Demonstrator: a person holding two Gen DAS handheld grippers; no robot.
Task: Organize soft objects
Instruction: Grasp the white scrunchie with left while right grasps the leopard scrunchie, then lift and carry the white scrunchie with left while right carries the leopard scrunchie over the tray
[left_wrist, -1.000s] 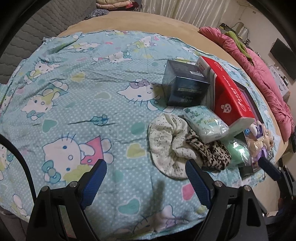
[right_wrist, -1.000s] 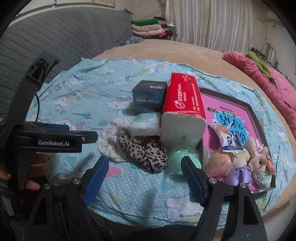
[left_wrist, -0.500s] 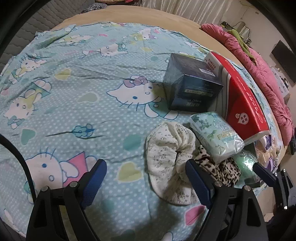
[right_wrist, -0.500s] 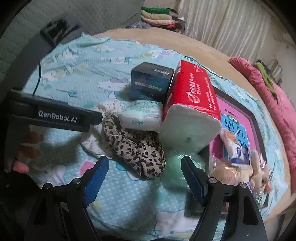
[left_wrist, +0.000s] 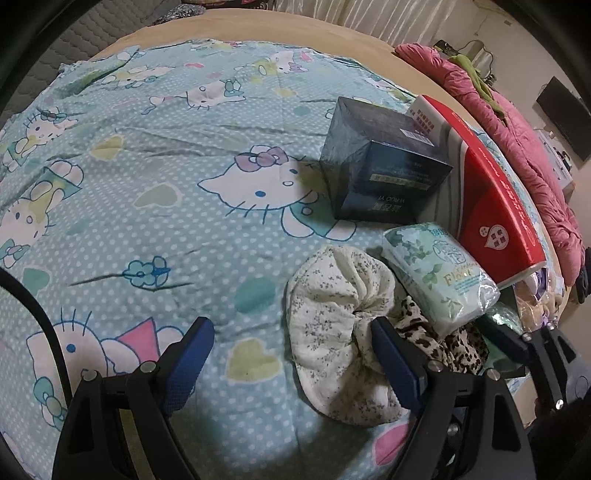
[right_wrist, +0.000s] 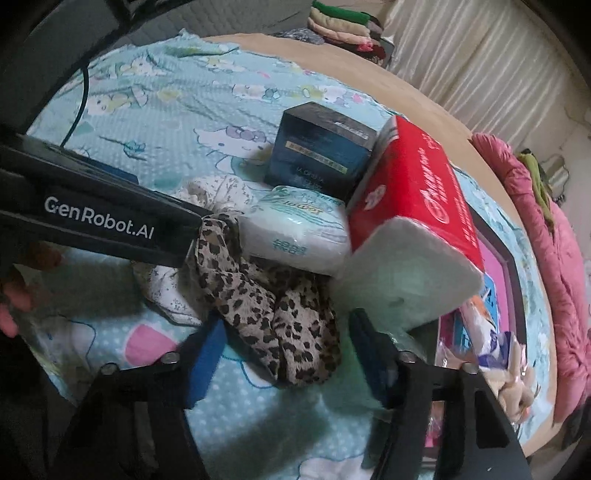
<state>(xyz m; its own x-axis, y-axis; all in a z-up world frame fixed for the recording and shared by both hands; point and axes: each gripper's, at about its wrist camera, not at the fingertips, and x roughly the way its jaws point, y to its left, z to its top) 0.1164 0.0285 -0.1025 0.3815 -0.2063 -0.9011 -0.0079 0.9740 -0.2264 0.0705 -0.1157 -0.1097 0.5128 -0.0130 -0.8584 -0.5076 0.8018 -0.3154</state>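
On a bed spread with a pale blue cartoon-cat sheet (left_wrist: 155, 206), the left hand-held gripper (left_wrist: 291, 345) hangs with fingers spread, its right finger against a crumpled white floral fabric scrunchie (left_wrist: 340, 317). Beside it, the right hand-held gripper (right_wrist: 284, 350), also spread wide, straddles a leopard-print fabric scrunchie (right_wrist: 273, 302), apparently lining up a grasp. That scrunchie lies flattened, its long axis slanting from upper left toward the gripper, touching a soft green-printed tissue pack (right_wrist: 295, 229).
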